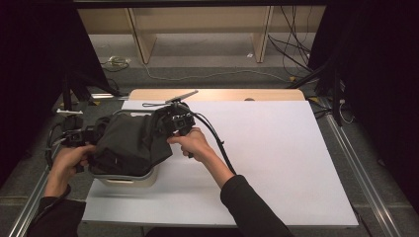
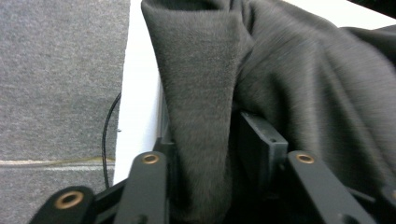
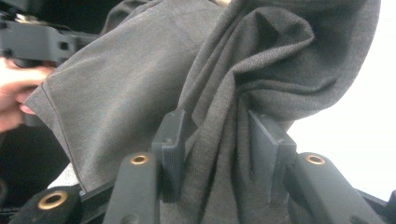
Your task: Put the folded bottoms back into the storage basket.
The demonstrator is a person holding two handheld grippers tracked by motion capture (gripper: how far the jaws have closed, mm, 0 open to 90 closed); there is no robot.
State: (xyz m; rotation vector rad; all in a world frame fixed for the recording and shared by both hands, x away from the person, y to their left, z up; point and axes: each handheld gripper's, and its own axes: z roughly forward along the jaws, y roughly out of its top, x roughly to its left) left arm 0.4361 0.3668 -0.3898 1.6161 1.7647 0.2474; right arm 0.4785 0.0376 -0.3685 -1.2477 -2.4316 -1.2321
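Now dark garment [image 1: 129, 143] bunched between both grippers, over white tub [image 1: 129, 178]

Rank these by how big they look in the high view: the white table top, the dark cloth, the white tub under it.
Largest to smallest:
1. white table top
2. dark cloth
3. white tub, though the cloth covers most of it, so its real size is unsure; it may match the cloth.
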